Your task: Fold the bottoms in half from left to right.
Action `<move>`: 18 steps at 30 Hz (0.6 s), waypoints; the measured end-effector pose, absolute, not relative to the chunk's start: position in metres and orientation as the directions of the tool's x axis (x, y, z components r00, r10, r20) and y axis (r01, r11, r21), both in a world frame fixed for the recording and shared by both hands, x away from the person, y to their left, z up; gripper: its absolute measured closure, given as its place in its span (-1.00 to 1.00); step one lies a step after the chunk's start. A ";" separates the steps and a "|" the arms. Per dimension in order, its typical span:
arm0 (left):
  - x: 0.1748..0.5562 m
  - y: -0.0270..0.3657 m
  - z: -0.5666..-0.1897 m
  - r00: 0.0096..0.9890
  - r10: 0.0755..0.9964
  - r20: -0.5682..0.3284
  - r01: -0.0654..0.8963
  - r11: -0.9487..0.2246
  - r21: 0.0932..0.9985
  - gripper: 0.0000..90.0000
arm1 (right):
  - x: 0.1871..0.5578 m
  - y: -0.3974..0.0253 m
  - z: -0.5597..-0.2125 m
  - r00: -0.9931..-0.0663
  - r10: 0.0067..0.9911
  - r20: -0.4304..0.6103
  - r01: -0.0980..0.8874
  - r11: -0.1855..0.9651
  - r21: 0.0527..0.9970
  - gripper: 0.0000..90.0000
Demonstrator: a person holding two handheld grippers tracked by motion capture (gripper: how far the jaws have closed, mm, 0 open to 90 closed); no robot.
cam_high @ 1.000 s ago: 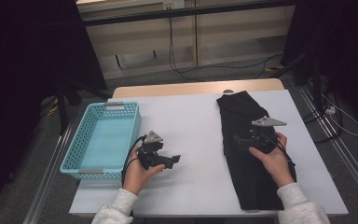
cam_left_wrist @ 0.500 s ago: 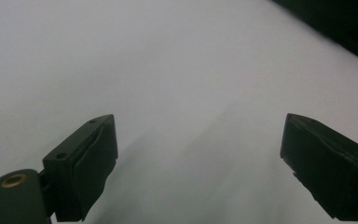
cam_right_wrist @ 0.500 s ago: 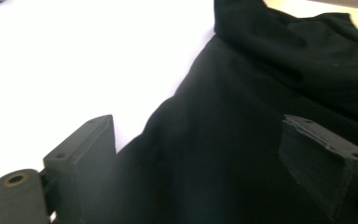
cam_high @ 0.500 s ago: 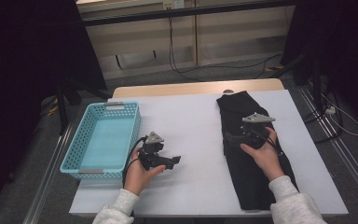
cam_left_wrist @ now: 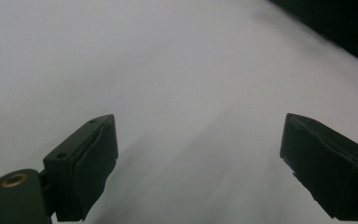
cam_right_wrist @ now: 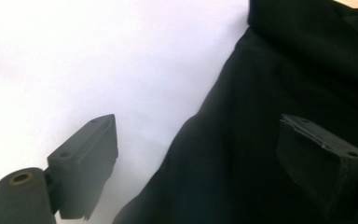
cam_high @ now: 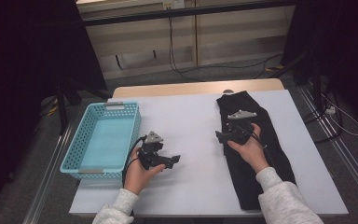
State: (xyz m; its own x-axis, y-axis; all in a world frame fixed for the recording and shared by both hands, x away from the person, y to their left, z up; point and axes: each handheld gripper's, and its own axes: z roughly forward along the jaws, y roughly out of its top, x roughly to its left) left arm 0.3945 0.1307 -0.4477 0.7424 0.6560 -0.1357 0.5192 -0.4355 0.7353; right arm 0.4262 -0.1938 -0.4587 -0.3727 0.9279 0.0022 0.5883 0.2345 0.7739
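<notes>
A long black cloth (cam_high: 274, 148) lies flat on the right half of the white table (cam_high: 186, 116), running from the far edge toward the near edge. My right gripper (cam_high: 221, 136) hovers low at the cloth's left edge, open. In the right gripper view (cam_right_wrist: 198, 120) one jaw is over bare table and the other over the black cloth (cam_right_wrist: 284, 70), with the cloth's edge running between them. My left gripper (cam_high: 175, 160) rests near the table's middle front, pointing right, open. In the left gripper view (cam_left_wrist: 198, 121) its jaws stand wide apart over bare white table, with nothing between them.
A light blue mesh basket (cam_high: 131, 135) sits at the table's left side, just left of my left hand. Dark curtains flank the table, and cables run across the floor behind and to its right.
My right gripper has moved left across the black cloth to its left edge. The left gripper has stayed in place.
</notes>
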 end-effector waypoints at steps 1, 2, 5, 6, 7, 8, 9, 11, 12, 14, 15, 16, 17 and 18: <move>0.394 0.131 -0.448 0.744 0.655 -0.130 0.519 -0.444 0.730 -0.75 | 0.427 -0.192 -0.461 -0.384 0.923 -0.013 0.590 0.255 0.766 -0.66; 0.394 0.131 -0.449 0.744 0.655 -0.129 0.518 -0.445 0.730 -0.75 | 0.427 -0.191 -0.463 -0.388 0.922 -0.015 0.603 0.266 0.752 -0.63; 0.393 0.131 -0.449 0.742 0.658 -0.129 0.521 -0.445 0.729 -0.75 | 0.428 -0.193 -0.466 -0.382 0.924 -0.031 0.624 0.283 0.729 -0.59; 0.392 0.132 -0.449 0.742 0.657 -0.130 0.520 -0.443 0.731 -0.75 | 0.428 -0.193 -0.466 -0.375 0.927 -0.031 0.626 0.278 0.729 -0.55; 0.392 0.131 -0.449 0.741 0.659 -0.132 0.520 -0.437 0.734 -0.75 | 0.427 -0.193 -0.466 -0.370 0.929 -0.031 0.627 0.274 0.729 -0.52; 0.392 0.131 -0.448 0.741 0.658 -0.132 0.521 -0.439 0.732 -0.75 | 0.427 -0.193 -0.466 -0.371 0.928 -0.029 0.627 0.274 0.729 -0.49; 0.392 0.132 -0.448 0.745 0.655 -0.125 0.516 -0.447 0.730 -0.75 | 0.427 -0.194 -0.466 -0.366 0.930 -0.021 0.630 0.265 0.730 -0.42; 0.391 0.131 -0.448 0.741 0.659 -0.128 0.519 -0.442 0.731 -0.75 | 0.427 -0.196 -0.466 -0.365 0.931 -0.020 0.625 0.261 0.735 -0.28; 0.391 0.132 -0.448 0.742 0.659 -0.122 0.517 -0.447 0.730 -0.75 | 0.426 -0.198 -0.465 -0.356 0.934 -0.021 0.625 0.255 0.737 -0.13; 0.391 0.132 -0.448 0.742 0.660 -0.121 0.516 -0.446 0.731 -0.75 | 0.426 -0.202 -0.465 -0.344 0.939 -0.023 0.621 0.246 0.744 0.02; 0.391 0.132 -0.449 0.742 0.659 -0.124 0.518 -0.445 0.731 -0.75 | 0.426 -0.203 -0.465 -0.342 0.939 -0.024 0.621 0.245 0.745 0.06; 0.392 0.132 -0.448 0.745 0.656 -0.120 0.516 -0.453 0.727 -0.75 | 0.426 -0.203 -0.465 -0.344 0.938 -0.029 0.618 0.250 0.745 0.08; 0.392 0.132 -0.449 0.743 0.657 -0.125 0.521 -0.452 0.724 -0.75 | 0.426 -0.204 -0.465 -0.344 0.939 -0.029 0.619 0.250 0.745 0.14; 0.392 0.132 -0.449 0.742 0.658 -0.124 0.523 -0.453 0.722 -0.75 | 0.425 -0.205 -0.465 -0.338 0.941 -0.032 0.616 0.247 0.748 0.25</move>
